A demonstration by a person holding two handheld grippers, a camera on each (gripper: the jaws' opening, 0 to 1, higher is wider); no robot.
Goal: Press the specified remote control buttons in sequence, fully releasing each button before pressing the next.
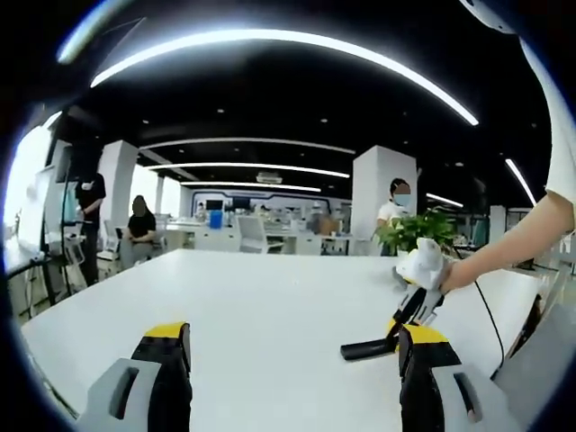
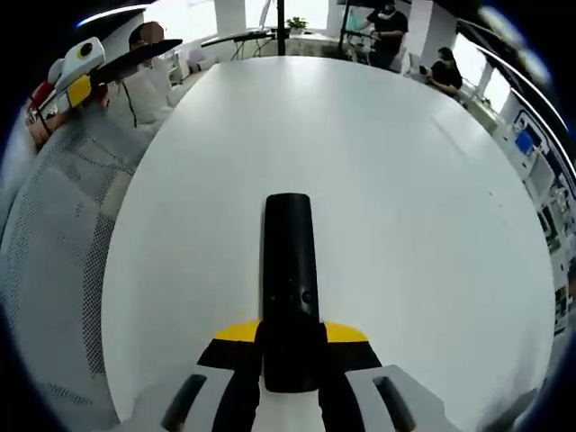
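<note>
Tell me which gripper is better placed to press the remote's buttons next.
Left, probably: the left gripper is open and free, while the right gripper is shut on the black remote control, holding it above the white table.

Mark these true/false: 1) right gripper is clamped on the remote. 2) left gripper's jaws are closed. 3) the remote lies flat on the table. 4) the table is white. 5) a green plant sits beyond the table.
1) True: the right gripper is shut on the black remote.
2) False: the left gripper has its jaws wide apart, nothing between them.
3) False: the remote is held in the air above the table.
4) True.
5) True: the plant stands past the far edge.
</note>
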